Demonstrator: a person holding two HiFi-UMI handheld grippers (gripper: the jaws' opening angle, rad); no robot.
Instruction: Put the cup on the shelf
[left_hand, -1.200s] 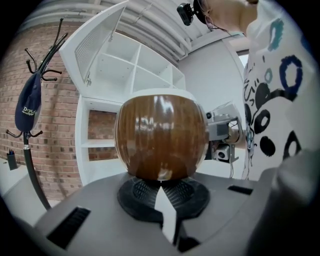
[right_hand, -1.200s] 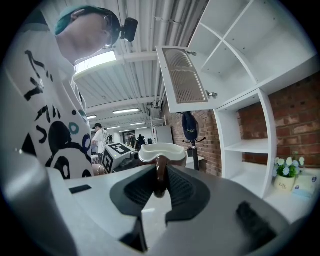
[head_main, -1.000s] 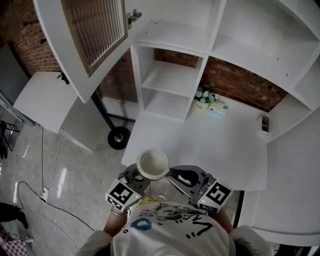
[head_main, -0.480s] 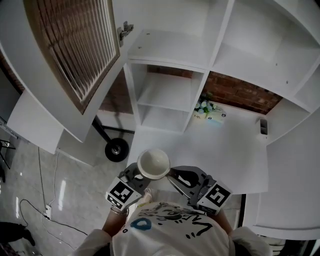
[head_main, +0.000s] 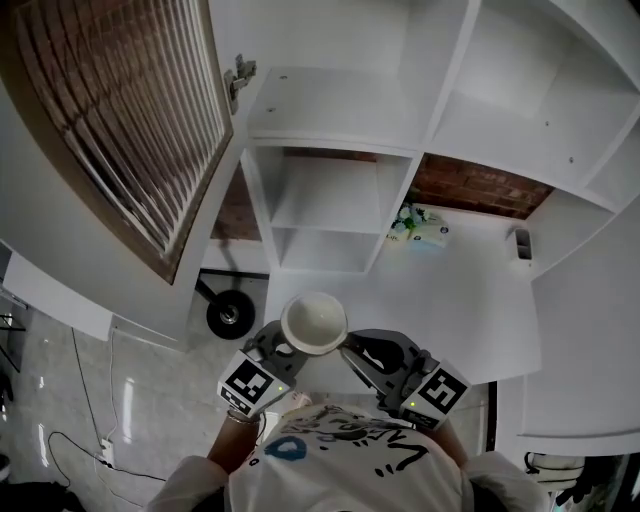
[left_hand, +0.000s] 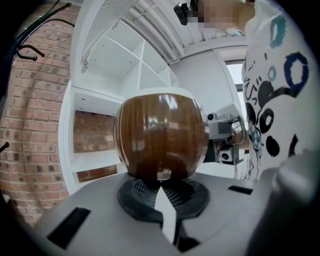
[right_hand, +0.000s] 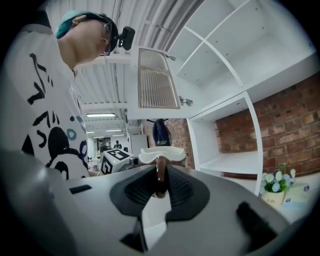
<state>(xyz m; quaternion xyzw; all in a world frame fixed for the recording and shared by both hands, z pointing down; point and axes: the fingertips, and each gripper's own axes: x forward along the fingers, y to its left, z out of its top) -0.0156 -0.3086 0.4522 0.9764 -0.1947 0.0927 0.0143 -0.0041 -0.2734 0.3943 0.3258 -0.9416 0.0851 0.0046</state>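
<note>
You're in the carry, and the cup (head_main: 314, 322) is not on the shelf (head_main: 325, 212) yet. It hangs between your two grippers just in front of your chest, above the near edge of the counter (head_main: 470, 300). The right gripper (right_hand: 159, 182) has its jaws closed to a narrow slit on a thin brown strip, which I take to be the cup's handle (right_hand: 159, 172), with the white rim showing just beyond. The left gripper (left_hand: 161, 187) is drawn in almost as tight, and the cup's round brown belly sits right at its tips. It looks pinched at the base, though that view doesn't show the contact cleanly. What has changed over the last second is your view, not the grasp. The cup has kept its place between the grippers, riding only a touch higher, while the open compartments have swung round to sit squarely ahead. The louvred cabinet door (head_main: 110, 130) now fills far more of the left side. To my eye you've been closing on the shelf unit and lining up — approach nearly done, placing still to come. Two risks stand out for the reach in: that open door beside your left arm, and the small flower pot (head_main: 404, 214) standing on the counter just right of the lower compartment.
</note>
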